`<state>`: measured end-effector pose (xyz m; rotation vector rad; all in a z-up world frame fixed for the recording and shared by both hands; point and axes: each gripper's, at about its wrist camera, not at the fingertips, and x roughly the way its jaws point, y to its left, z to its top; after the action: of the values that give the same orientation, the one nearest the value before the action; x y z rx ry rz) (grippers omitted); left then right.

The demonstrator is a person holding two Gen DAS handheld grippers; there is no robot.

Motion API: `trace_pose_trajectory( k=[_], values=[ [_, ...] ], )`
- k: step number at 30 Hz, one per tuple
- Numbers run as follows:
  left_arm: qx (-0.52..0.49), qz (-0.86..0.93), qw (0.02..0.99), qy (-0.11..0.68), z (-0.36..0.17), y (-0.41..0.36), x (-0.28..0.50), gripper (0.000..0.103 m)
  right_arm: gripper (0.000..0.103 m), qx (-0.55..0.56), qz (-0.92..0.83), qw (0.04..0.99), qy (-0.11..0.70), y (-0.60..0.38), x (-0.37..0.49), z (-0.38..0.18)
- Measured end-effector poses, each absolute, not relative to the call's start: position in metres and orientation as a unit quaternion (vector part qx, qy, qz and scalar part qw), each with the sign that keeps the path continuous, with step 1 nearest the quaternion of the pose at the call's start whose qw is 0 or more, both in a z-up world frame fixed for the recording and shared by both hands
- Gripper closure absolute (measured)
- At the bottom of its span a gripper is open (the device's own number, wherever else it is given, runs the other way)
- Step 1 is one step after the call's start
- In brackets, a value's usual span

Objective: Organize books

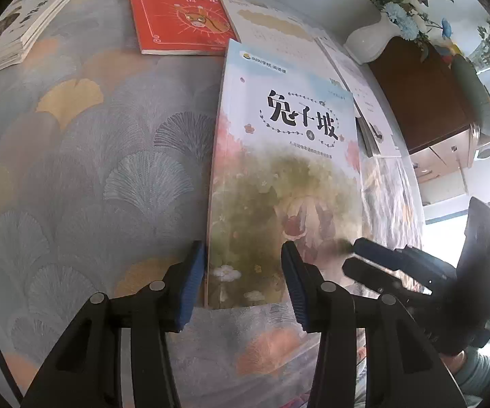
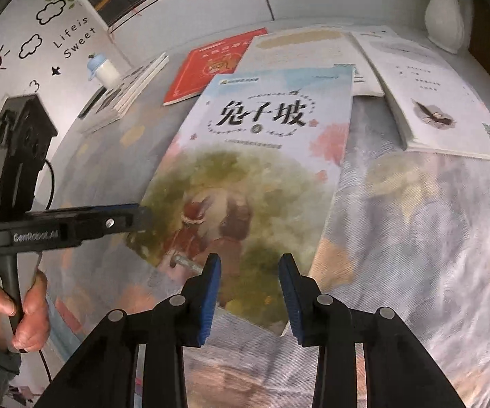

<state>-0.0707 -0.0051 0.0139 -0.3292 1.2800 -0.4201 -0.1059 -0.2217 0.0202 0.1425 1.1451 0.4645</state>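
We see the pastel picture book (image 1: pixel 289 156) lying flat on the fan-patterned tablecloth (image 1: pixel 92 170), its near edge reaching in between the blue pads of both tools. The left gripper (image 1: pixel 243 282) straddles the book's near left corner, its fingers apart, one pad just outside the spine. The right gripper (image 2: pixel 250 294) hangs over the near right corner, fingers likewise apart; we cannot tell whether any pad touches the cover.

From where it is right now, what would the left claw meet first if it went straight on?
Most likely the near corner of the pastel picture book, which already lies between the left claw tips; depth is hard to judge.
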Motion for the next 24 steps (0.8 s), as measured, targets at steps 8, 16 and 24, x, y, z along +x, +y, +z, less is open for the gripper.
trace_pose_trajectory(
  k=[8, 16, 24],
  values=[
    [-0.143, -0.192, 0.765, 0.598, 0.016, -0.004, -0.073, 0.049, 0.047, 0.047, 0.185, 0.818, 0.542, -0.232, -0.106, 0.018],
    [-0.153, -0.192, 0.773, 0.585, 0.022, -0.011, -0.075, 0.047, 0.051, 0.046, 0.197, 0.825, 0.527, -0.232, -0.111, 0.018],
    [-0.311, -0.287, 0.733, 0.532, 0.041, 0.015, -0.072, 0.054, 0.051, 0.124, 0.208, 0.817, 0.524, -0.258, -0.112, 0.015]
  ],
)
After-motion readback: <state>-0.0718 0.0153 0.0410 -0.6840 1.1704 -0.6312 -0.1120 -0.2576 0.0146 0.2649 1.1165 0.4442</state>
